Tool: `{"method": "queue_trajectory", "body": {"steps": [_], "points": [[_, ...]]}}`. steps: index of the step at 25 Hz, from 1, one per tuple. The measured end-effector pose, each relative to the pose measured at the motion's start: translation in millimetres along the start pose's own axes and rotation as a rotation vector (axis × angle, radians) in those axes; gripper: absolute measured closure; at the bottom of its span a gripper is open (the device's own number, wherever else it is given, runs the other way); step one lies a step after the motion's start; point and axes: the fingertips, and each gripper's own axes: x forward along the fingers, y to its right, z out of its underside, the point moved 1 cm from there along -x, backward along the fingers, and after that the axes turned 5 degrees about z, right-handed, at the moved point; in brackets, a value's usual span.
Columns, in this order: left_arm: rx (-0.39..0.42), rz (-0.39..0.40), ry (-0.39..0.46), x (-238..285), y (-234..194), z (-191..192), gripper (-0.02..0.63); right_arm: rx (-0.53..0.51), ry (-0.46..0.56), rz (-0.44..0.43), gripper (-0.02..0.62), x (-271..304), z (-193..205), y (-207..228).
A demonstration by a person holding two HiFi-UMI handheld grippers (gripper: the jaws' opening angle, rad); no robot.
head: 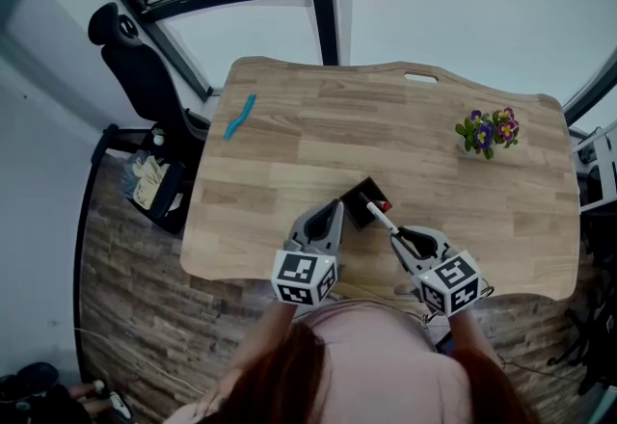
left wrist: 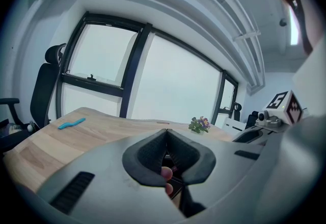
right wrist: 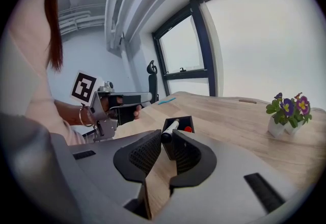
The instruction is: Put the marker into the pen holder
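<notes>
The black square pen holder (head: 364, 200) stands on the wooden table (head: 289, 133) near its front edge. A white marker (head: 382, 218) is clamped in my right gripper (head: 394, 233). It slants up and away, with its far end over the holder's mouth (right wrist: 179, 124). A red spot (right wrist: 188, 129) shows in that mouth beside the marker's tip (right wrist: 173, 125). My left gripper (head: 335, 211) lies just left of the holder. Its pads (left wrist: 153, 154) meet at their tips and nothing is clearly pinched between them.
A blue wavy strip (head: 240, 116) lies at the table's far left. A small pot of purple flowers (head: 490, 131) stands at the far right. A black office chair (head: 145, 75) is beyond the left edge. Windows run behind the table.
</notes>
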Motion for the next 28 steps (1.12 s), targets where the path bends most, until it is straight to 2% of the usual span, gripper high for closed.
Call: {"method": "queue_trajectory", "body": {"steps": [28], "points": [[-0.04,-0.057,-0.007,-8.7,-22.3,9.2,0.604,0.03,-0.112,-0.026,0.534,43.3,10.7,-2.7]]}}
